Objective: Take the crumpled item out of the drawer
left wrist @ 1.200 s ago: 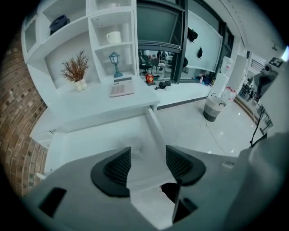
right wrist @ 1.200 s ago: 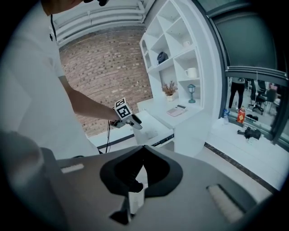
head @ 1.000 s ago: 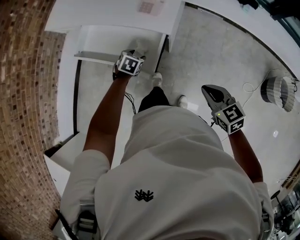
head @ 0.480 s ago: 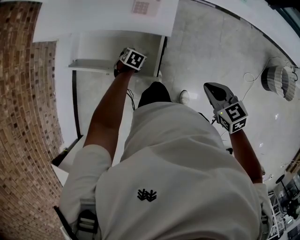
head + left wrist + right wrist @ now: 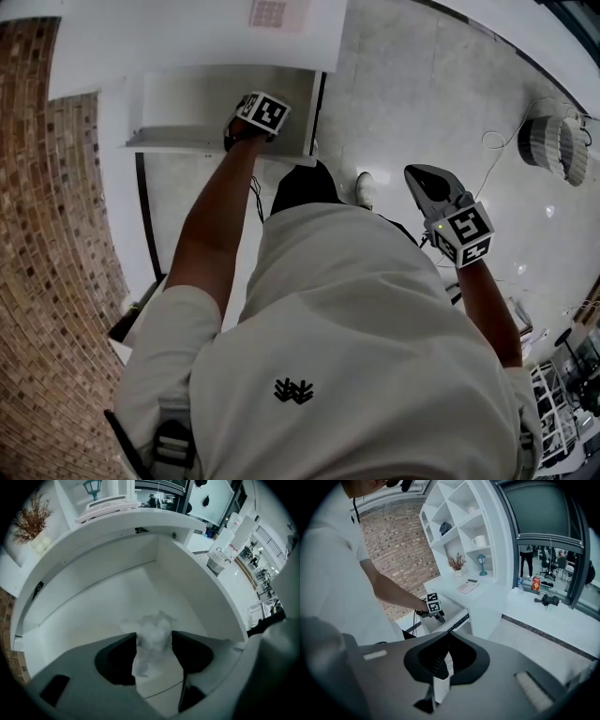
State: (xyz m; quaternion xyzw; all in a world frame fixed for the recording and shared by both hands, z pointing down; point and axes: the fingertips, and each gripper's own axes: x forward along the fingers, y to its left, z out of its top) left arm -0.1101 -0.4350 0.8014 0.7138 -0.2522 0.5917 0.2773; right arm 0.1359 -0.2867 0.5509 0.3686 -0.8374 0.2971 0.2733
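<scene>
The white drawer (image 5: 199,590) stands pulled out of the white cabinet. On its floor lies the crumpled white item (image 5: 153,629). My left gripper (image 5: 153,641) reaches down into the drawer with the item between its two dark jaws, which are closing; the pads do not visibly press on it. In the head view the left gripper's marker cube (image 5: 262,112) hovers over the drawer (image 5: 178,105) and hides the item. My right gripper (image 5: 419,178) hangs over the floor at my right side, shut and empty, its jaws (image 5: 443,649) meeting at the tips.
A brick wall (image 5: 56,234) runs along the left. The cabinet top (image 5: 187,28) carries a flat pinkish pad (image 5: 267,13). White shelves (image 5: 459,522) rise behind the cabinet. A wire basket (image 5: 551,150) and a cable lie on the floor at right.
The left gripper has gone further into the drawer, and its cube now covers the crumpled item that showed beside it before. The right gripper has barely moved.
</scene>
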